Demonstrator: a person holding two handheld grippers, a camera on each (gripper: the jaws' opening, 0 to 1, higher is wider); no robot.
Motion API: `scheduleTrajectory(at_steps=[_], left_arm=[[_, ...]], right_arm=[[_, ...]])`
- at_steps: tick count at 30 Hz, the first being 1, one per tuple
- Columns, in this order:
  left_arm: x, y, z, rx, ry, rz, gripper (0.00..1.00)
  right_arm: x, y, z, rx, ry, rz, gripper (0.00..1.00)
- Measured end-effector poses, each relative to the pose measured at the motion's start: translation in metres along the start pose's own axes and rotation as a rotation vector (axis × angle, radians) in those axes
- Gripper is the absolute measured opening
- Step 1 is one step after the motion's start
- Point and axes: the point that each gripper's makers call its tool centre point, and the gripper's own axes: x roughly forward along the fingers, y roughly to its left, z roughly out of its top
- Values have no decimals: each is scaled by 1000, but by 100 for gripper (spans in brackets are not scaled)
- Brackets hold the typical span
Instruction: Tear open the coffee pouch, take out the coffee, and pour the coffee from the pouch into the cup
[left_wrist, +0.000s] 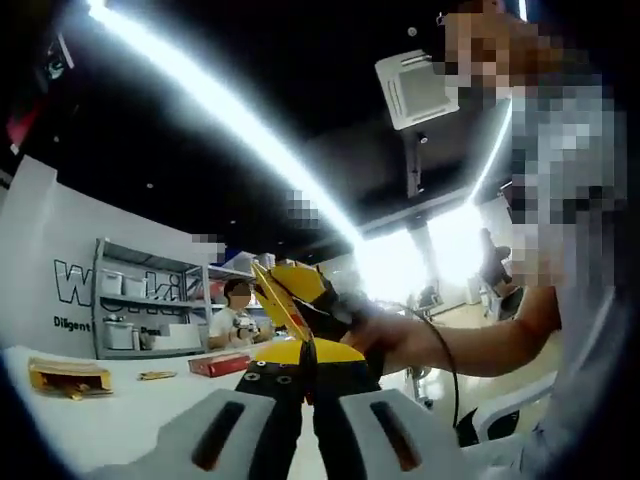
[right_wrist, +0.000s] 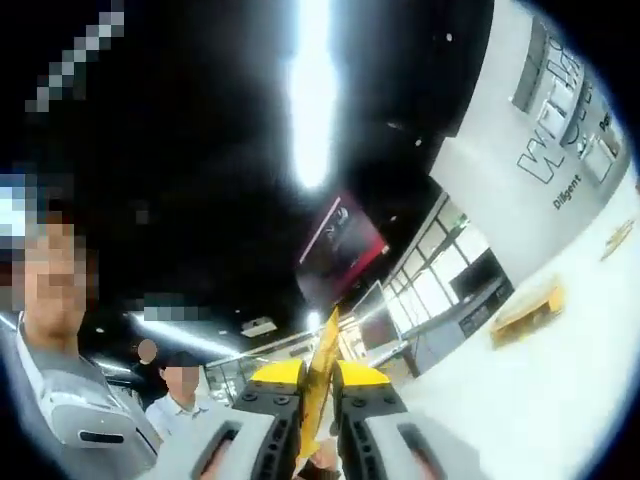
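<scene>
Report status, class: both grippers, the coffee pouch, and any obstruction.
Left gripper shut on coffee pouch. Right gripper shut on it too, pouch raised between them. Yellow box on table, out of the way.

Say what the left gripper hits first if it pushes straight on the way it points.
Likely the yellow coffee pouch already pinched in the left gripper; just beyond it sits the right gripper, though depth is hard to judge.

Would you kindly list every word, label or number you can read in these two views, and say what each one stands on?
"W…ki": large dark letters on the white wall, middle hidden by the shelf unit.
"Diligent": small line beneath them on that wall, readable in both views.
Red box on the table: print too blurred.
Yellow pouch between the right gripper's jaws: nothing readable.
</scene>
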Motion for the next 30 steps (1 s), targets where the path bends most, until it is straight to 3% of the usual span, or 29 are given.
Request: scheduleTrajectory(at_steps=[4, 10, 17, 19, 25, 26, 28, 30], left_arm=[[0, 13, -6, -2, 20, 68, 5], [-1, 26, -11, 56, 68, 188, 12], [-1, 40, -27, 147, 231, 335, 24], [4, 41, -29, 169, 239, 363, 26], [24, 43, -32, 378, 337, 472, 27], [22, 48, -26, 449, 343, 530, 25], [23, 52, -22, 573, 374, 585, 25], [29, 50, -26, 567, 378, 592, 22]], right_arm=[[0, -1, 0, -28, 6, -24, 9], [1, -7, 4, -79, 7, -69, 8], [1, -18, 9, -235, 37, -190, 8], [4, -19, 7, -272, 48, -220, 8], [13, -21, -2, -383, 80, -309, 8], [13, -22, -3, -405, 80, -330, 8], [13, -27, -2, -438, 80, -364, 8], [14, -29, -4, -454, 86, -376, 8]])
